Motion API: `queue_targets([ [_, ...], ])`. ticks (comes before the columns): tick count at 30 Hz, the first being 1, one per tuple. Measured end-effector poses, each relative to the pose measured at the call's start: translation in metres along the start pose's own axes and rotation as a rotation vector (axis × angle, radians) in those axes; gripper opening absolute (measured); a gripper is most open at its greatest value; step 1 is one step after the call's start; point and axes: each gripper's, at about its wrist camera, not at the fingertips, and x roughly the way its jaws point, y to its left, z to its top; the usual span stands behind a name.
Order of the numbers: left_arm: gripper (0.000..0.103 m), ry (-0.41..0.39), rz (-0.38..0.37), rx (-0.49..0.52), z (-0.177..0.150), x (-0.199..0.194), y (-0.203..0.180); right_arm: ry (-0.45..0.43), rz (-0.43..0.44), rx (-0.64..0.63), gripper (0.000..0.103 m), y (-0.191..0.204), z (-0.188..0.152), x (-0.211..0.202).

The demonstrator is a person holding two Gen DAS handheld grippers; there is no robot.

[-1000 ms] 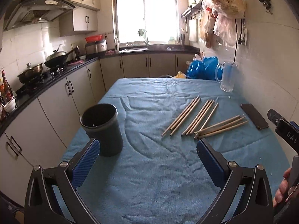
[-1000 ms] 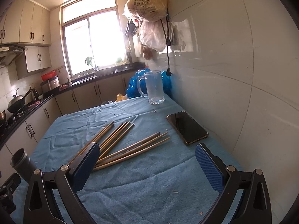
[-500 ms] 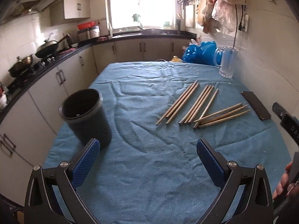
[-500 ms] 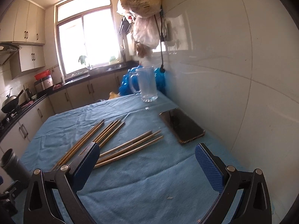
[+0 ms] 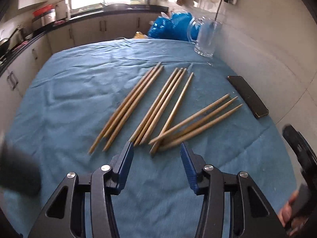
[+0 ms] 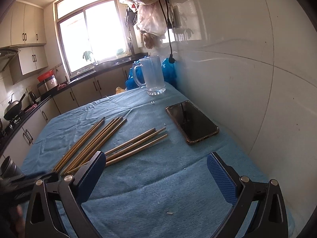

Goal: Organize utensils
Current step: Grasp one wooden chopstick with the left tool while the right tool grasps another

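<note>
Left gripper: jaws narrower than 0.5 s ago but still apart, holding nothing. It has moved in on the chopsticks; its blue pads now sit just short of the near tips of the middle bundle. The dark cylindrical holder, sharp at left 0.5 s ago, is now a blur at the near left edge of the left view.

Right gripper: jaws wide apart, empty, as before. Left pad overlaps the near ends of the chopsticks in its view; contact cannot be told.

Chopsticks lie on the blue-clothed surface in 3 groups: 1 left bundle, 1 middle bundle with a single stick beside it, and 3 fanned to the right, crossing that stick at the near end.

Around: phone face up, right of the fan, near the tiled wall; glass mug at far right; blue bag behind it. Holder shows at the far-left edge of the right view.
</note>
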Motion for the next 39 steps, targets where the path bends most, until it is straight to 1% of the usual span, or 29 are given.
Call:
queue_targets([
  [2,0.048,0.033,-0.026,0.02,0.009,0.018,-0.004,0.006,0.004,0.009,0.103,-0.005,-0.001,0.001],
  [3,0.048,0.066,-0.046,0.034,0.012,0.029,-0.007,0.011,0.007,0.015,0.103,-0.008,-0.001,0.002],
  [5,0.039,0.133,-0.089,0.037,0.015,0.047,-0.015,0.022,0.011,0.033,0.103,-0.014,-0.001,0.004],
  [6,0.036,0.126,-0.092,0.04,0.015,0.048,-0.02,0.027,0.013,0.039,0.103,-0.016,-0.001,0.005],
  [7,0.032,0.149,-0.123,0.04,0.012,0.048,-0.025,0.03,0.015,0.044,0.103,-0.018,0.0,0.006],
  [8,0.03,0.169,-0.18,0.032,0.01,0.046,-0.03,0.031,0.017,0.05,0.103,-0.021,0.0,0.006],
  [9,0.021,0.221,-0.267,0.022,0.007,0.047,-0.036,0.028,0.018,0.055,0.103,-0.023,0.0,0.006],
  [10,0.017,0.25,-0.315,0.022,0.002,0.047,-0.041,0.026,0.017,0.059,0.103,-0.025,0.001,0.006],
  [11,0.015,0.267,-0.34,0.047,-0.004,0.044,-0.05,0.026,0.016,0.064,0.103,-0.028,0.001,0.007],
  [12,0.013,0.264,-0.329,0.077,-0.008,0.04,-0.056,0.028,0.016,0.068,0.103,-0.029,0.002,0.007],
  [14,0.012,0.249,-0.272,0.133,-0.012,0.036,-0.065,0.044,0.024,0.077,0.103,-0.032,0.002,0.011],
  [16,0.012,0.219,-0.202,0.14,-0.01,0.034,-0.064,0.057,0.025,0.08,0.103,-0.035,0.0,0.014],
  [18,0.012,0.191,-0.163,0.127,-0.003,0.032,-0.058,0.075,0.029,0.081,0.103,-0.037,-0.001,0.019],
  [21,0.012,0.197,-0.174,0.098,0.004,0.035,-0.052,0.098,0.038,0.078,0.103,-0.038,-0.003,0.023],
  [24,0.012,0.182,-0.161,0.117,0.013,0.04,-0.056,0.152,0.061,0.059,0.103,-0.037,-0.003,0.036],
  [26,0.012,0.171,-0.161,0.116,0.022,0.046,-0.063,0.195,0.065,0.049,0.1,-0.036,-0.002,0.047],
  [28,0.012,0.168,-0.177,0.112,0.036,0.053,-0.069,0.222,0.067,0.039,0.097,-0.035,-0.002,0.056],
  [29,0.012,0.171,-0.175,0.113,0.042,0.059,-0.074,0.235,0.067,0.032,0.093,-0.034,-0.001,0.06],
  [31,0.012,0.189,-0.173,0.104,0.053,0.07,-0.077,0.258,0.076,0.02,0.087,-0.031,-0.002,0.066],
  [34,0.012,0.221,-0.189,0.087,0.066,0.092,-0.084,0.293,0.093,0.015,0.085,-0.031,-0.003,0.076],
  [37,0.013,0.234,-0.176,0.123,0.07,0.106,-0.095,0.317,0.094,0.017,0.085,-0.033,-0.004,0.083],
  [39,0.013,0.221,-0.143,0.166,0.073,0.11,-0.104,0.333,0.092,0.018,0.084,-0.034,-0.004,0.086],
])
